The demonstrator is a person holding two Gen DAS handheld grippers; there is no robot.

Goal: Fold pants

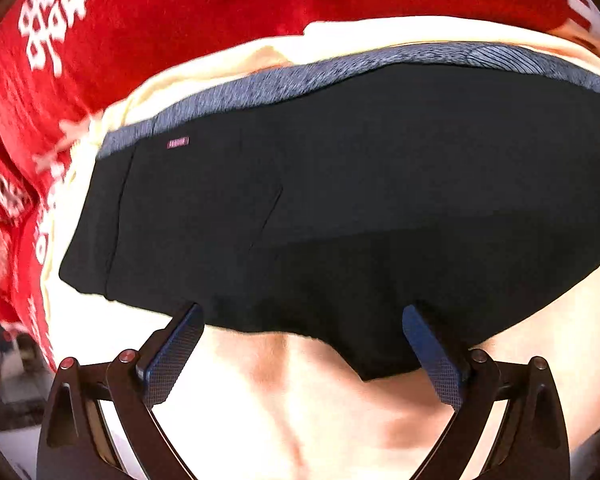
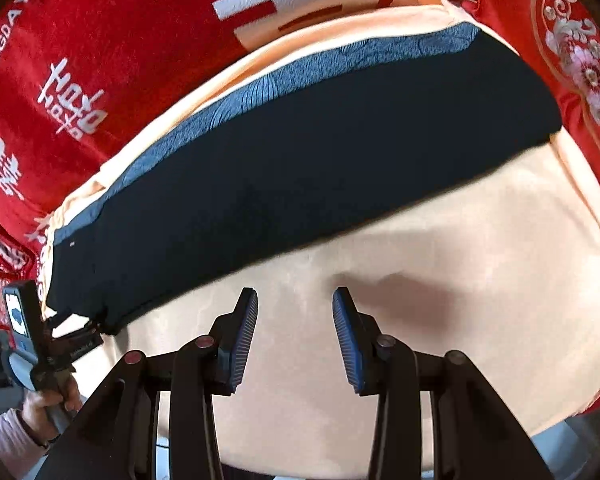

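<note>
Pants: black garment with a grey-blue patterned waistband, lying folded flat across the centre of the left wrist view; in the right wrist view it is running as a dark band from lower left to upper right.
Small label: pink tag sitting just below the waistband, upper left of the garment.
Support surface: cream sheet lying under the pants, filling the lower half of both views.
Background: red blanket with white characters occupying the upper part of both views.
Left gripper: jaws standing wide apart; the lower hem of the pants is lying between and over the fingertips, and the pads are not pressing on it.
Right gripper: jaws standing partly apart, with nothing between them; it is pointing down over bare cream sheet, just below the edge of the pants.
Person's hand: gripping the handle of the left gripper at the lower left of the right wrist view.
</note>
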